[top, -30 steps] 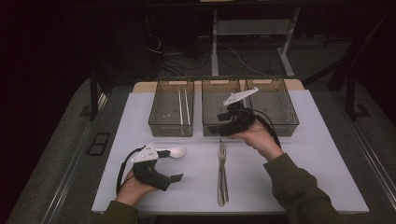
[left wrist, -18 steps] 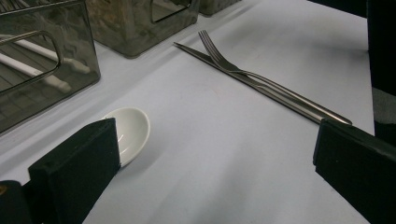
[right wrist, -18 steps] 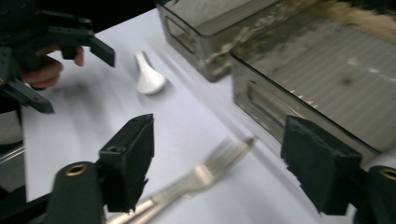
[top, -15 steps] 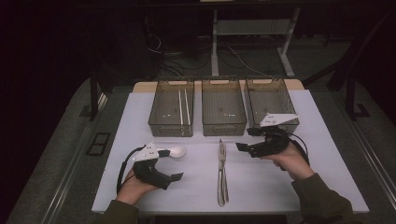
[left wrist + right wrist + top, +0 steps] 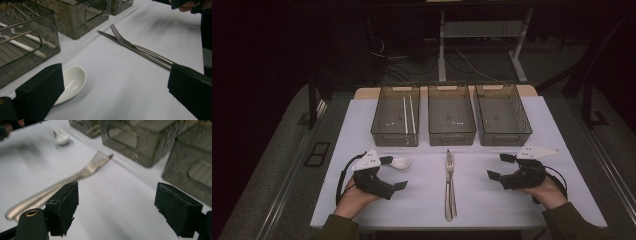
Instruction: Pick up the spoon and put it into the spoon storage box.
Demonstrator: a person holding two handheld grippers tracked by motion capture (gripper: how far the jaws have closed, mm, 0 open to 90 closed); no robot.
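Starting at the left, your left tongs sit near the surface's front-left corner, jaws spread wide with nothing gripped. The white spoon lies just beside the far jaw; in the left gripper view the spoon tucks right up against the left pad, though I can't tell if it's actually touching.

Behind that, three dark bins line the far edge: the left bin has two white chopsticks in it, then the middle bin and the right bin.

Dead centre you've got the fork lying over a knife, running front to back, tines toward the bins. There's plenty of bare white room on both sides of that pair.

Over on the right, your right tongs have just been opening, jaws wide with nothing between them, pointing in toward the fork, which sits well apart from them. In the right gripper view the fork lies beyond the left pad.
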